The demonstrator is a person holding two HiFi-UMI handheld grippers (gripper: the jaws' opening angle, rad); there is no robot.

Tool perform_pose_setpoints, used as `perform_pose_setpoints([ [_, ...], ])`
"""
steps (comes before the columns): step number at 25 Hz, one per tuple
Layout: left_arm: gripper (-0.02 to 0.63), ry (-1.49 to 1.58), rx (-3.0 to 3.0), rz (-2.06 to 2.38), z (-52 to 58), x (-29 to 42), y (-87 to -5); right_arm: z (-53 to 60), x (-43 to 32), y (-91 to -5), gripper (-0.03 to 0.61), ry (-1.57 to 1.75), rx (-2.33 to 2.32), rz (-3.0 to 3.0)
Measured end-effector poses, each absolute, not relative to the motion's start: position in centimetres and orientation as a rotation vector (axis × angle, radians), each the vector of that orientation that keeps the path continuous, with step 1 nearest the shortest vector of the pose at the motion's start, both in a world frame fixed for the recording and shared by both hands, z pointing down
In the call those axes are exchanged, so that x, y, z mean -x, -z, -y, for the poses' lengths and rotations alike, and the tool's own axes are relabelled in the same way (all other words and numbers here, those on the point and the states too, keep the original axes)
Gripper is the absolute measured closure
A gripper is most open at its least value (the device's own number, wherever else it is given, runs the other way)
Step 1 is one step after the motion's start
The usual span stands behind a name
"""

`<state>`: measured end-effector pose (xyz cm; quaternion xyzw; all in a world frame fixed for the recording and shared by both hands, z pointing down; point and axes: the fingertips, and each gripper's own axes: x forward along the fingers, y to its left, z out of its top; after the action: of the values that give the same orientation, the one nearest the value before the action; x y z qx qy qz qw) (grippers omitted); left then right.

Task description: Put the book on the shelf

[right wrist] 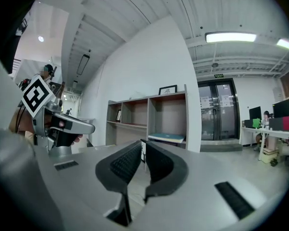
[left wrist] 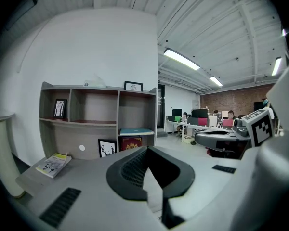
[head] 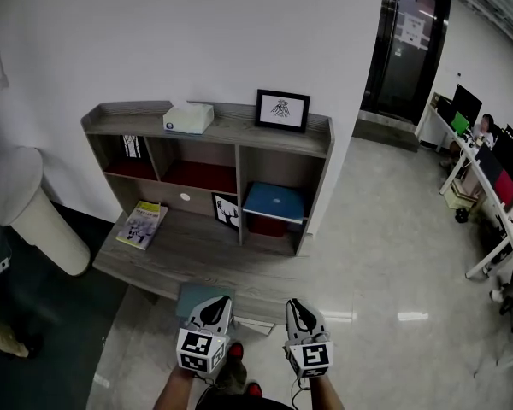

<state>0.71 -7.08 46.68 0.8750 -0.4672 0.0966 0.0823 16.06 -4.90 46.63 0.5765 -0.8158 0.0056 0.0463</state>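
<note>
A yellow-covered book (head: 142,225) lies flat on the low front ledge of the grey shelf unit (head: 316,148), left of its middle; the left gripper view shows this book (left wrist: 53,164) at lower left. My left gripper (head: 218,302) and right gripper (head: 297,304) hover side by side in front of the ledge, well short of the book. In the left gripper view the left gripper (left wrist: 145,150) is shut and empty. In the right gripper view the right gripper (right wrist: 143,146) has its tips all but touching, with nothing between them.
A blue flat item (head: 274,202) lies in the right compartment, with small framed pictures (head: 226,211) nearby. A white box (head: 188,118) and a frame (head: 282,109) sit on top. A white bin (head: 30,207) stands left. A grey-blue slab (head: 192,297) lies under the left gripper. Desks (head: 487,169) stand at right.
</note>
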Motion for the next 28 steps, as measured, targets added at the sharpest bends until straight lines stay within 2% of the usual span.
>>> perform_pose_setpoints([
  [13, 0.607, -0.313, -2.452, 1.572, -1.2, 4.4, -48.9, -0.7, -10.9, -49.1, 0.543, -0.002, -1.538, 2.632],
  [28, 0.607, -0.351, -2.309, 1.695, -3.2, 11.7, -51.4, -1.4, -1.6, -50.9, 0.543, -0.03, -1.277, 2.701],
])
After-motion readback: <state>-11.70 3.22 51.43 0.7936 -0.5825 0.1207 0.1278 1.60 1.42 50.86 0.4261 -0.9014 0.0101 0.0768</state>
